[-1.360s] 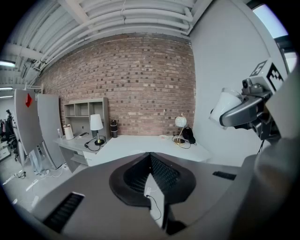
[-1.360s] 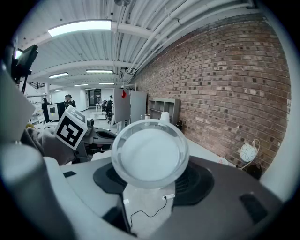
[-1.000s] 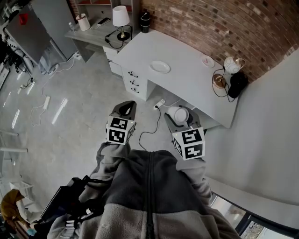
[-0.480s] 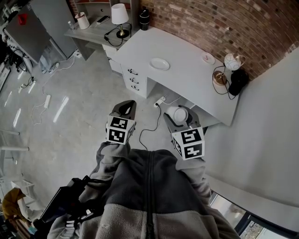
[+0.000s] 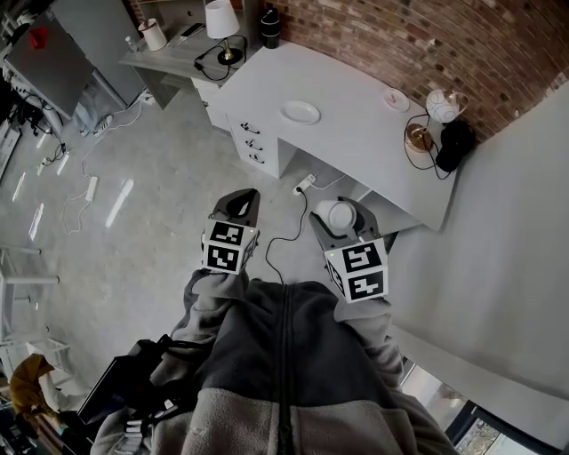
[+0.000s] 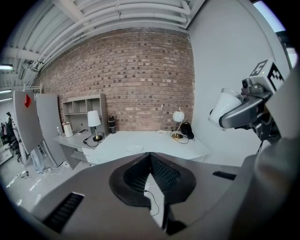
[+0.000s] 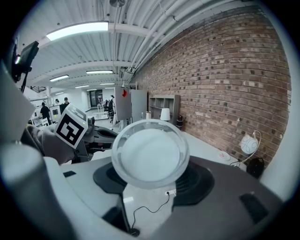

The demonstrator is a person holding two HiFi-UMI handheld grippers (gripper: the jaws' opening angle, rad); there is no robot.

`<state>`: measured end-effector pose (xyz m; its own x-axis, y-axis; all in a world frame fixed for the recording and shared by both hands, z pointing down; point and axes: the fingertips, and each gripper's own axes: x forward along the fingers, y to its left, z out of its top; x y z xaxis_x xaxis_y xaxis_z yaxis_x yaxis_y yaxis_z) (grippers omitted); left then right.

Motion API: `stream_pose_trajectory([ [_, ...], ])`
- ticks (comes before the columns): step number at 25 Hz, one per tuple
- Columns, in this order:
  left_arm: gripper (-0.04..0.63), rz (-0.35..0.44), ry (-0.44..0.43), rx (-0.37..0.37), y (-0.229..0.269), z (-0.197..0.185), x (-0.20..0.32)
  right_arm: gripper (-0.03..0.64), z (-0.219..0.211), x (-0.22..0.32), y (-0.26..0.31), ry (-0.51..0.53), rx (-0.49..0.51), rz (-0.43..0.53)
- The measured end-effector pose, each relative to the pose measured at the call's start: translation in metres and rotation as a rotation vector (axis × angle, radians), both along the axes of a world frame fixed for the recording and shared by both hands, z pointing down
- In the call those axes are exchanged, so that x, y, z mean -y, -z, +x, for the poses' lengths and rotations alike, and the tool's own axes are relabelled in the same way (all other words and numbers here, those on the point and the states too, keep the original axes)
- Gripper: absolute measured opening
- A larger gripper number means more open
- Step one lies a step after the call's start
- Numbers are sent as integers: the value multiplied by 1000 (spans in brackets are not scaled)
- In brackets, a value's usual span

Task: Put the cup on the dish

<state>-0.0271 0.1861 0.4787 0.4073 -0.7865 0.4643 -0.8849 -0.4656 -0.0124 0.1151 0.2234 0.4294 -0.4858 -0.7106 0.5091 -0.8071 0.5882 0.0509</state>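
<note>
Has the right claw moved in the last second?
Yes, slightly: the right claw, holding the cup, has drawn back from the plate on the desk.

Head view, over the last 1 s: the long white corner desk (image 5: 356, 142) has slid up the frame and slightly left. The round white dish (image 5: 300, 112) on it rides higher, and the white-shaded table lamp (image 5: 220, 19) is now close to the top edge. White power strip (image 5: 305, 185) on the floor is also higher; the right gripper (image 5: 340, 210), closed on the translucent white cup (image 5: 338, 219), sits a shade up-left.
</note>
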Motion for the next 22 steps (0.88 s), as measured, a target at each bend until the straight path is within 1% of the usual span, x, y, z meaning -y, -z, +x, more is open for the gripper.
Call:
stream_pose_trajectory([
  [10,5,-37,1,6,-19,25,-18,255,22,-13,-19,16,-4,-38],
  [13,5,-43,13,13,-22,29,-22,255,28,-16,-24,21,3,-44],
  [18,5,-39,21,31,-21,34,-21,255,40,-20,-25,23,13,-35],
  [22,5,-9,31,30,-14,40,-12,255,50,-17,-25,24,13,-24],
])
